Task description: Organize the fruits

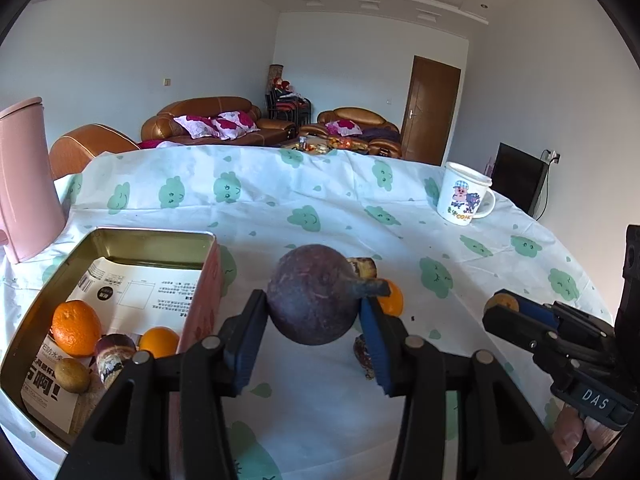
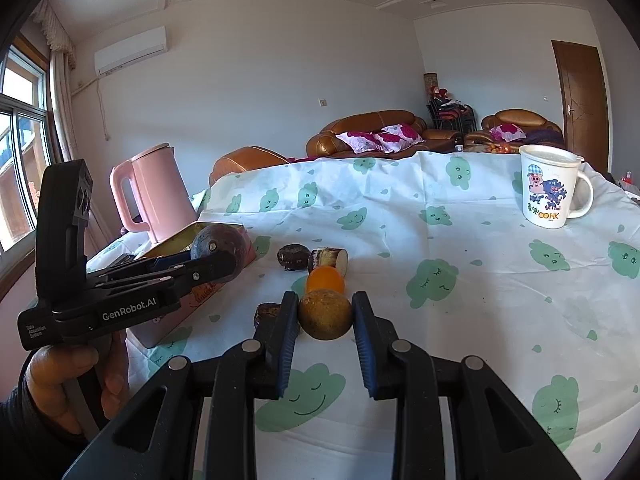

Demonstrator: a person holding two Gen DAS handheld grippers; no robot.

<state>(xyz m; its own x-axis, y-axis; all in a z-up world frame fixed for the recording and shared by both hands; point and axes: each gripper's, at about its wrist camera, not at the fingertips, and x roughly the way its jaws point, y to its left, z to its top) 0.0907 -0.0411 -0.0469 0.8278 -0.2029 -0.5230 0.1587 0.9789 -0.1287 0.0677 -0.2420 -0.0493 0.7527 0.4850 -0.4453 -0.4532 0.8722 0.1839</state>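
The left tongs are closed on a dark purple round fruit, its stubby stem pointing toward 3 o'clock; the blue pads press its two sides and it is carried above the tabletop, just right of the pink tin. Inside that tin, on printed paper, lie two oranges, a small brown kiwi-like fruit and a purple-and-white cut piece, bunched at its 7 o'clock corner.

The right tongs are drawn in on a brown-green round fruit — both pads touch it, though whether it is lifted off the cloth I cannot tell. Beyond it, at 12 o'clock, sits an orange, then a cut sugarcane-like piece beside a dark wrinkled fruit. Another dark piece lies at 9 o'clock, partly hidden by the left pad.

A pink kettle stands behind the tin; a cartoon mug stands well apart at 2 o'clock.
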